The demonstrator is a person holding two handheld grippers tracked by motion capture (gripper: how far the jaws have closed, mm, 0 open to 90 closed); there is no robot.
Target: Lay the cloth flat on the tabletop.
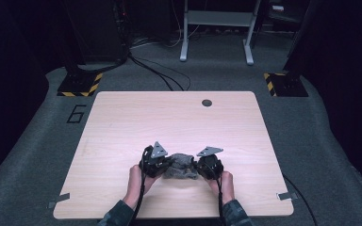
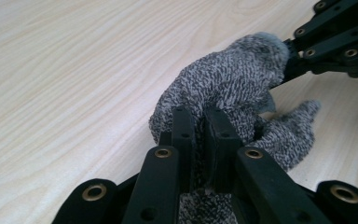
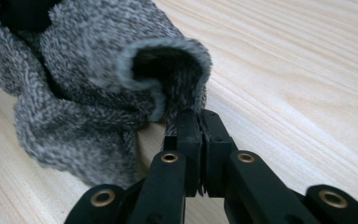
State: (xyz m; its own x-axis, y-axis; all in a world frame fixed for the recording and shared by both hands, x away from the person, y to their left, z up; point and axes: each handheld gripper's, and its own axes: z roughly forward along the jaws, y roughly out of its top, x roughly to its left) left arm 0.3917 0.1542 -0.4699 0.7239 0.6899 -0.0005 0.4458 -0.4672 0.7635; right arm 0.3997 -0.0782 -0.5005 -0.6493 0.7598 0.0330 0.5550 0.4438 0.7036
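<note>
High view | grey knit glove (image 1: pixel 181 165) bunched on tabletop (image 1: pixel 122 122) between both grippers | left gripper (image 1: pixel 166 165) fingers pinch its near edge | right gripper (image 1: pixel 199 168) fingers clamp its cuff

The table (image 1: pixel 122 122) has a light wood-grain top with rounded corners and a round dark cable port (image 1: pixel 207 102) at 1 o'clock. Grey tape tabs (image 1: pixel 58 200) mark its near corners at 7 and 5 o'clock. The floor (image 1: pixel 37 155) is grey carpet bearing a dark numeral 6 (image 1: pixel 77 114) at 10 o'clock. Black bases edged with yellow-black hazard tape (image 1: pixel 80 84) stand at 10 and 2 o'clock. A white metal frame (image 1: pixel 217 28) stands at 12 o'clock; black cables (image 1: pixel 155 70) run across the carpet. The surroundings are dark.
</note>
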